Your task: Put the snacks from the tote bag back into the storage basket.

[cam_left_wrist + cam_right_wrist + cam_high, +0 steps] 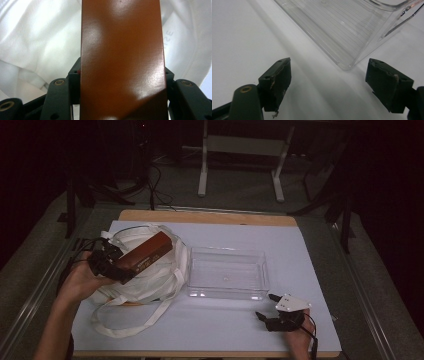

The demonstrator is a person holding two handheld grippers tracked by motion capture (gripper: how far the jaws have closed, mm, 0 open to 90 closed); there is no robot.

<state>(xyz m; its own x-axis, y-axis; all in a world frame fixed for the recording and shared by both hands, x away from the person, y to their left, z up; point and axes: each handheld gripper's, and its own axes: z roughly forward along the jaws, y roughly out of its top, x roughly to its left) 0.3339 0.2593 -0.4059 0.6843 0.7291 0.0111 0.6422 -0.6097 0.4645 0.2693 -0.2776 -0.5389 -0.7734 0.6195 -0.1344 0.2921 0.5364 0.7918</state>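
The left hand-held gripper (116, 266) is clamped on a brown box (145, 254), a long, glossy, reddish-brown block that it holds off the table, tilted so its far end points up and toward the middle. In the left gripper view the brown box (122, 60) runs straight up between the 2 black jaws, which press against its 2 long sides. Beneath and behind the box lies a white cloth bag (150, 280), crumpled on the left part of the table (300, 250), its straps looping out toward the near edge; the same bag (37, 40) makes the pale folds around the box in the left gripper view. A clear plastic tray (227, 292) sits at the middle of the table, just beside the bag on its right, with nothing in it. The right hand-held gripper (264, 307) rests low near the front right of the table, close to the near right corner of the tray but apart from it. In the right gripper view the right hand-held gripper (328, 85) has its jaws standing wide apart with nothing between them, and a corner of the tray (347, 37) lies just ahead.
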